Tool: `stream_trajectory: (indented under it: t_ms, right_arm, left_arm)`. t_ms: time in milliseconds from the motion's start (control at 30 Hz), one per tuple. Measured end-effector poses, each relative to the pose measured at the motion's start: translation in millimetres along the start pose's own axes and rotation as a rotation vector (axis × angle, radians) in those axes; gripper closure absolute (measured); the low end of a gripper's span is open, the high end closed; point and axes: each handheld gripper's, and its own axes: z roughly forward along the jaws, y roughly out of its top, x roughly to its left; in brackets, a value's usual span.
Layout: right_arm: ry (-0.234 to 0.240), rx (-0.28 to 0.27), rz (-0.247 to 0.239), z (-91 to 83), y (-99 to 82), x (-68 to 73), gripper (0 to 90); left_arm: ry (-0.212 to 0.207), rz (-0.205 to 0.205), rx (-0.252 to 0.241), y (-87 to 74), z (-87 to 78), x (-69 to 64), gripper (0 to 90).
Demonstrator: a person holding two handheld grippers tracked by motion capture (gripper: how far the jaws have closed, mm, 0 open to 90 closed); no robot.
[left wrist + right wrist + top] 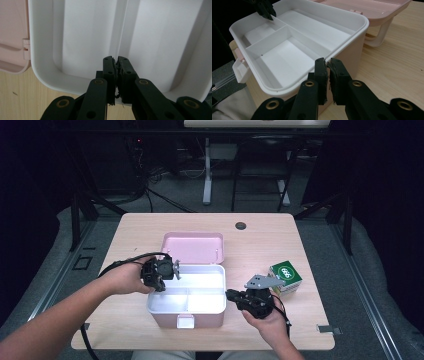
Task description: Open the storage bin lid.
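Grippers, left (175, 270) and right (231, 295), both with jaws together on nothing, are flanking the white tray (200, 306) at frame centre; each should be gripping its rim evenly before lifting.

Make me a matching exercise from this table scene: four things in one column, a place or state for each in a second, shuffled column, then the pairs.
Things:
1. white plastic divided tray
2. pink plastic lid
3. green and white small carton
4. left gripper

Places or states:
A. on the wooden table, past the right gripper
B. jaws shut, over the tray's left rim
C. folded back flat behind the box
D. seated in the top of the pink box, nothing in its compartments

Pairs: 1-D, 2-C, 3-A, 4-B
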Motion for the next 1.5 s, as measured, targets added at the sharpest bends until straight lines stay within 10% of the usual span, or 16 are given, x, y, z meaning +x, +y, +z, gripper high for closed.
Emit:
stream_trajectory:
  t_ms: [1500]
  right_arm:
    - [-0.001,0.002,0.019,0.7,-3.8,-4.6,83.7]
  left_arm:
    - [-0.083,0.051,0.052,10.0,11.0,4.5,89.3]
